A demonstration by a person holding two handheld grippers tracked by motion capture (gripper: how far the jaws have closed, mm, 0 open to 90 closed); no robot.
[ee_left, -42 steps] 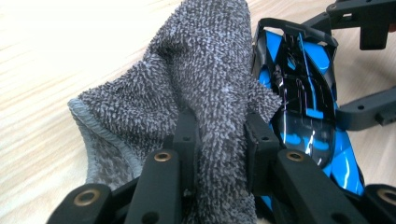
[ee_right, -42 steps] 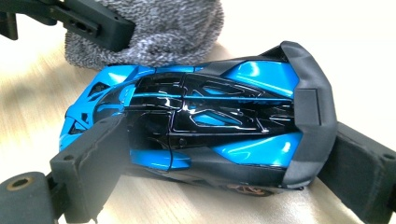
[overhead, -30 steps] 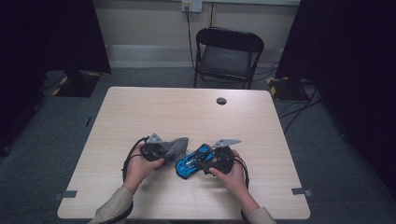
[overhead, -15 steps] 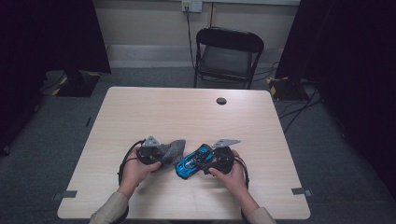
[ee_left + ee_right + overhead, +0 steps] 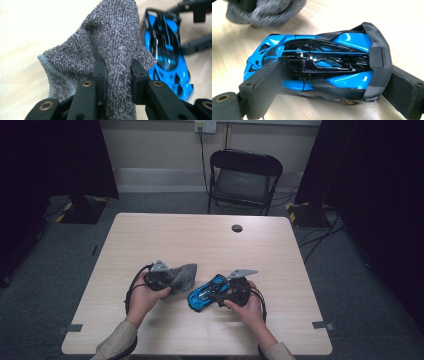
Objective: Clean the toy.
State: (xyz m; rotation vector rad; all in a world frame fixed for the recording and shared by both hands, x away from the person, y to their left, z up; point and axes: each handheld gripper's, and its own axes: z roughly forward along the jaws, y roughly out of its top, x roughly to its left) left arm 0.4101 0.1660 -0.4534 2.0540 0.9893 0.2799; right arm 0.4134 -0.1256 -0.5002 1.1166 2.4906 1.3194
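Note:
A blue and black toy car [image 5: 204, 293] lies on the wooden table [image 5: 200, 240] near its front edge. My right gripper [image 5: 220, 295] is shut on it: in the right gripper view the jaws press the car [image 5: 319, 57] at its side and tail, gripper [image 5: 319, 75]. To the left of the car, my left gripper [image 5: 170, 279] is shut on a grey terry cloth [image 5: 183, 273]. In the left gripper view the cloth [image 5: 110, 37] bulges up between the jaws of the gripper [image 5: 117, 67], with the car [image 5: 165, 47] just to its right.
A small black round disc [image 5: 237, 228] sits on the far part of the table. A black folding chair [image 5: 243, 175] stands behind the table. Cables trail from both grippers toward the front edge.
The left gripper with the cloth has shifted slightly left, a little away from the car. The right gripper and the car have stayed put.

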